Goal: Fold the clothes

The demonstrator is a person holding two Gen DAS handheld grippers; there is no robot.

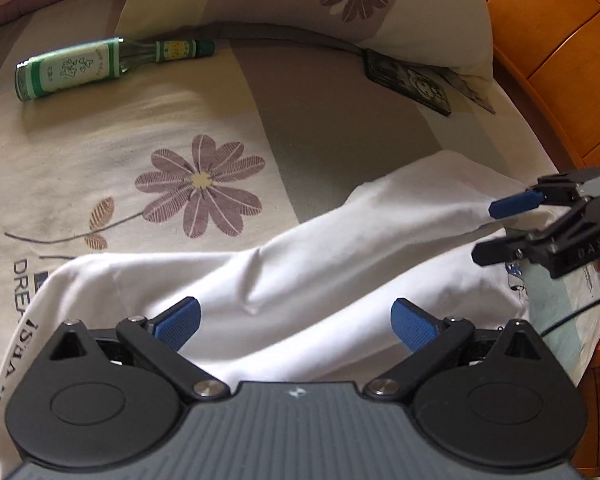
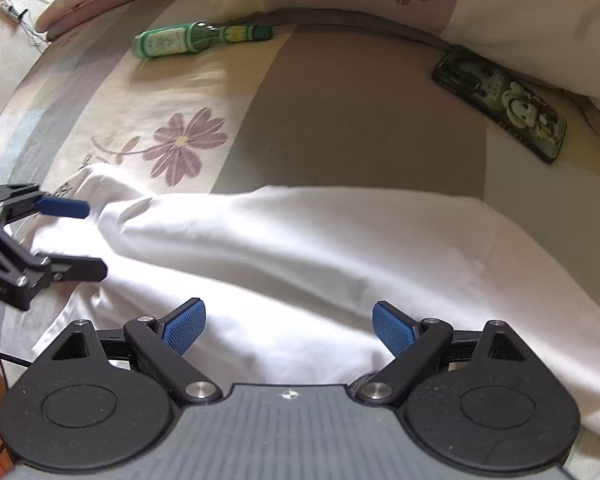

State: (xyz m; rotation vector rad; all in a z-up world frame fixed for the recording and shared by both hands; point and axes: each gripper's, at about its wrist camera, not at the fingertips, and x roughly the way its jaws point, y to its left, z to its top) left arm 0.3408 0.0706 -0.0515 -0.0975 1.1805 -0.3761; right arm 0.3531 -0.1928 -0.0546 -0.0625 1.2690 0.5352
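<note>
Left claw (image 1: 296,322): jaws wide apart, nothing between them, poised over the white garment (image 1: 300,280). Right claw (image 2: 289,326): likewise wide and empty, above the same garment, which lies crumpled across the bed (image 2: 340,128) beneath both claws. In the left wrist view the right claw enters at 3 o'clock, over the garment's edge. In the right wrist view the left claw shows at 9 o'clock. Further out on the floral bedsheet: a green bottle (image 1: 100,66) lying on its side at 11 o'clock, a phone (image 2: 504,104) at 1 o'clock, a pillow (image 1: 340,4) at 12 o'clock.
</note>
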